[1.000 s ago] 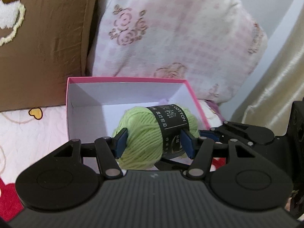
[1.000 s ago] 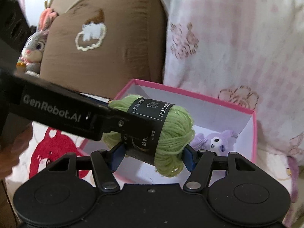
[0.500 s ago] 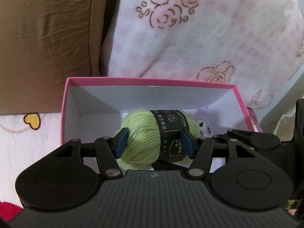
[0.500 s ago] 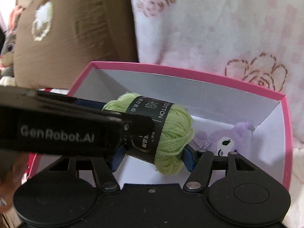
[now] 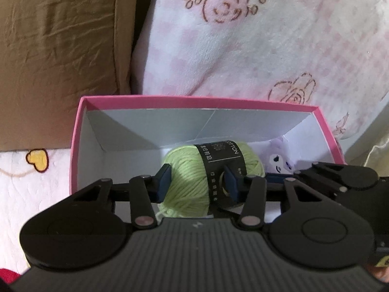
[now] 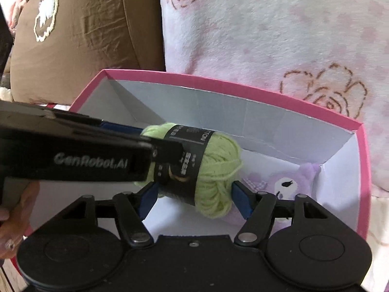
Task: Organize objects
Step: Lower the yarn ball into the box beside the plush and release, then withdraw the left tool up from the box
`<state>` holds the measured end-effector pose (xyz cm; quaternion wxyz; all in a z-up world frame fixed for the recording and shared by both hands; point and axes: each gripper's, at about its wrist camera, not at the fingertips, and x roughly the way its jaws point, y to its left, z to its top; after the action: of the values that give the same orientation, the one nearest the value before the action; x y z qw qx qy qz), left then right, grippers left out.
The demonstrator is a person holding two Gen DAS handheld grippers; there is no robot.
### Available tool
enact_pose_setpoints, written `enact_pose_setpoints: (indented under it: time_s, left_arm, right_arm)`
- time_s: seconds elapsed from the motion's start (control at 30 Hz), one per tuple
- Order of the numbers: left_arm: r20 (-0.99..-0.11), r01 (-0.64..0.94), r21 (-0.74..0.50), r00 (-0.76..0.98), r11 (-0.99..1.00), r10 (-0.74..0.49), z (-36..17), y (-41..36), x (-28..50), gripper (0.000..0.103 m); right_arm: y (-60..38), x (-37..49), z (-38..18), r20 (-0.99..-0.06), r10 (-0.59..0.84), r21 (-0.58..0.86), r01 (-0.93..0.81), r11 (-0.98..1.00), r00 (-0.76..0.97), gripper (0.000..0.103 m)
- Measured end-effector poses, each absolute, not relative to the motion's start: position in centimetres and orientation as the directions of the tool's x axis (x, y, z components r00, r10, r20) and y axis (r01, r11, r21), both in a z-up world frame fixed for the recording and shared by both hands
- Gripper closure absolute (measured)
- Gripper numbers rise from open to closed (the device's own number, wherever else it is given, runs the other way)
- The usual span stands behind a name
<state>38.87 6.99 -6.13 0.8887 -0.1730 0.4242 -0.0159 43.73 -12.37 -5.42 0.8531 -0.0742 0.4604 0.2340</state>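
A green yarn ball (image 5: 194, 182) with a black paper band is held by both grippers inside the pink box (image 5: 199, 102) with white walls. My left gripper (image 5: 198, 183) is shut on the yarn, its blue pads pressed on both sides. My right gripper (image 6: 194, 199) is shut on the same yarn ball (image 6: 216, 170) from the right side. The left gripper's body (image 6: 73, 155) crosses the right wrist view. A purple plush toy (image 5: 279, 161) lies in the box's right corner, also in the right wrist view (image 6: 289, 182).
A brown pillow (image 5: 56, 48) and a pink rose-print pillow (image 5: 255, 43) stand right behind the box. The box sits on a white printed bedsheet (image 5: 24, 194). A beige curtain (image 5: 379, 150) hangs at the far right.
Both grippers have carried the yarn ball forward and down, from above the box's near edge to inside the box beside the purple plush. Both stay shut on it.
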Motion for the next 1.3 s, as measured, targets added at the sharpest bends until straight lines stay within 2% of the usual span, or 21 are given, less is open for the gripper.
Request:
enact_pose_setpoints:
  time_s: [0.13, 0.3, 0.33, 0.4, 0.47, 0.63, 0.8, 0.87, 1.0, 1.1, 1.3]
  left_arm:
    - [-0.743, -0.125, -0.363, 0.637, 0.923, -0.206, -6.1, 7.2, 39.2, 0.058]
    - [-0.716, -0.128, -0.382, 0.668, 0.915, -0.205, -5.4, 8.0, 38.2, 0.058]
    - [-0.722, -0.119, -0.366, 0.662, 0.923, -0.201, -5.4, 7.8, 38.2, 0.059]
    - [-0.749, -0.113, -0.317, 0.639, 0.942, -0.176, -5.7, 7.2, 38.3, 0.068]
    - [-0.77, -0.131, -0.273, 0.623, 0.953, -0.135, -6.4, 6.6, 38.5, 0.069]
    - [-0.76, -0.174, -0.295, 0.638, 0.939, -0.121, -6.7, 6.4, 38.6, 0.069]
    - [-0.762, -0.175, -0.263, 0.641, 0.949, -0.093, -6.5, 5.9, 38.3, 0.068]
    - [-0.756, -0.174, -0.27, 0.648, 0.947, -0.097, -6.2, 5.9, 37.8, 0.063]
    - [-0.773, -0.173, -0.287, 0.623, 0.942, -0.121, -5.2, 6.1, 36.8, 0.062]
    - [-0.751, -0.156, -0.32, 0.643, 0.935, -0.15, -3.6, 6.0, 35.4, 0.056]
    - [-0.77, -0.111, -0.235, 0.627, 0.966, -0.116, -0.4, 4.3, 31.9, 0.045]
  right_arm:
    - [-12.8, 43.7, -5.4, -0.815, 0.32, 0.092, -0.438, 0.894, 0.483, 0.054]
    - [-13.0, 43.8, -5.3, -0.816, 0.298, 0.109, -0.376, 0.92, 0.495, 0.072]
    - [-12.9, 43.8, -5.4, -0.817, 0.288, 0.101, -0.368, 0.924, 0.499, 0.072]
    - [-12.7, 43.7, -5.6, -0.819, 0.275, 0.095, -0.354, 0.93, 0.504, 0.072]
    - [-12.6, 43.3, -5.6, -0.815, 0.282, 0.095, -0.363, 0.927, 0.506, 0.072]
    - [-13.0, 41.4, -4.9, -0.799, 0.29, 0.077, -0.388, 0.919, 0.528, 0.072]
    - [-13.7, 38.7, -3.9, -0.777, 0.318, 0.092, -0.402, 0.911, 0.543, 0.07]
    - [-14.8, 39.4, -3.6, -0.774, 0.329, 0.102, -0.407, 0.908, 0.54, 0.07]
    - [-15.5, 37.9, -3.0, -0.773, 0.304, 0.066, -0.407, 0.911, 0.556, 0.068]
    - [-15.5, 36.9, -2.6, -0.773, 0.274, 0.031, -0.397, 0.917, 0.573, 0.067]
    - [-16.5, 34.2, 0.7, -0.764, 0.311, 0.08, -0.395, 0.915, 0.565, 0.066]
